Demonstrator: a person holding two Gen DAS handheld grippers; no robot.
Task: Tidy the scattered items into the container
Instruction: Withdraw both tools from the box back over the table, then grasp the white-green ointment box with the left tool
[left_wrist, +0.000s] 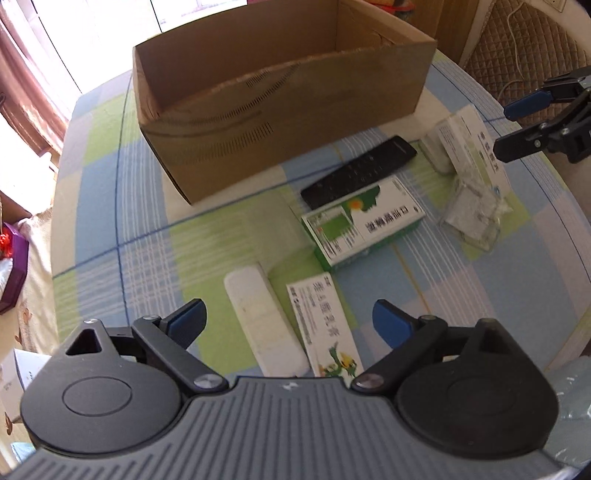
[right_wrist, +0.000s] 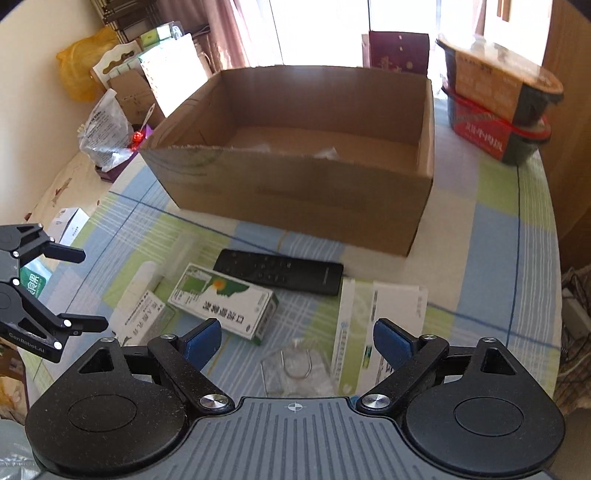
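A: Looking over the table (left_wrist: 147, 240) and checking where the box (left_wrist: 280, 122) is standing?

B: Standing open at the far side. Holding something pale inside, too blurred for naming.

A: Judging the step how?

B: Lining up a pick, by the look of it. Seeing the left tool (left_wrist: 290, 317) and the right tool (right_wrist: 297, 334) both hanging wide and empty over the loose things lying in front of the box.

A: Calling for what next?

B: Settling on one piece, straddling it with open fingers, closing on it, then lifting it clear of the box wall before letting go inside.

A: Counting what outside the box?

B: Counting three cartons: pale carton (left_wrist: 476, 147), green carton (left_wrist: 364, 225), narrow carton (left_wrist: 321, 325). Adding two remotes: black remote (left_wrist: 358, 171), white remote (left_wrist: 262, 317). Adding one clear bag (left_wrist: 476, 214). Ending with one small white thing (left_wrist: 437, 155) touching the pale carton, not clear enough for naming.
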